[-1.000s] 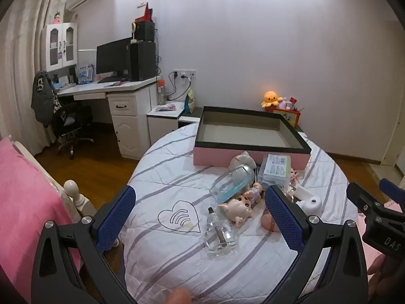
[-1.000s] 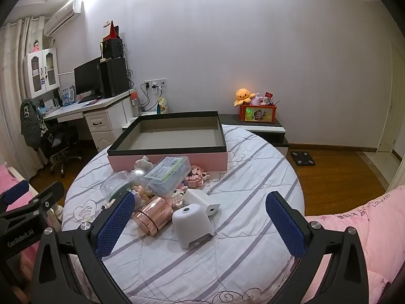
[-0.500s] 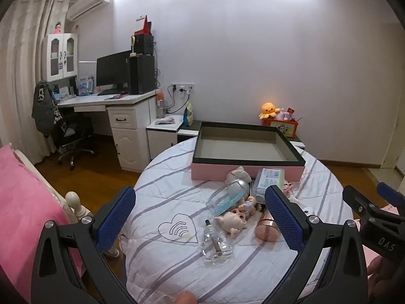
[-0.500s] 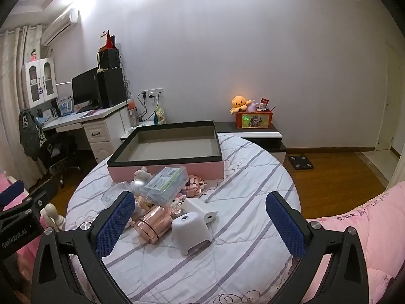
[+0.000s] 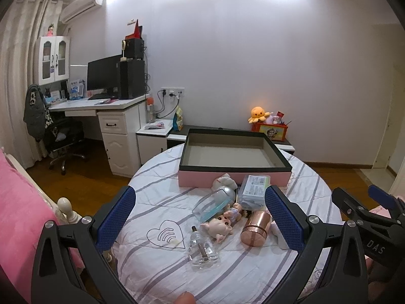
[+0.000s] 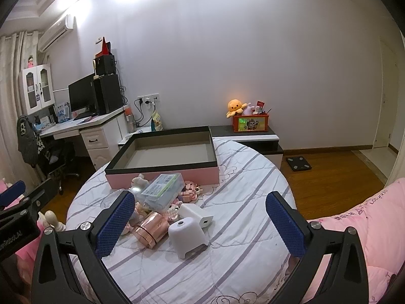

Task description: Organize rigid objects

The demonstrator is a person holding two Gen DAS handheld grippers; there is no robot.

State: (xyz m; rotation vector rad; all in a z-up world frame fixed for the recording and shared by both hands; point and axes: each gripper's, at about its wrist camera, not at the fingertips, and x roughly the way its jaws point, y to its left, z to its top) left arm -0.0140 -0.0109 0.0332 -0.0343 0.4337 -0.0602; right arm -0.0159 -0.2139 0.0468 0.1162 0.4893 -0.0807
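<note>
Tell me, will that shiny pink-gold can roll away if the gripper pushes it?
Probably, yes. The can is round and lies on its side on the bedspread, so a sideways nudge would likely roll it, though the soft cloth may slow it. Its polished metal looks slippery, so the open right gripper might slide off unless it squeezes across the middle.

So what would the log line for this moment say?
left gripper: open, empty | right gripper: open, empty | pink box: empty | clutter: on table
</note>
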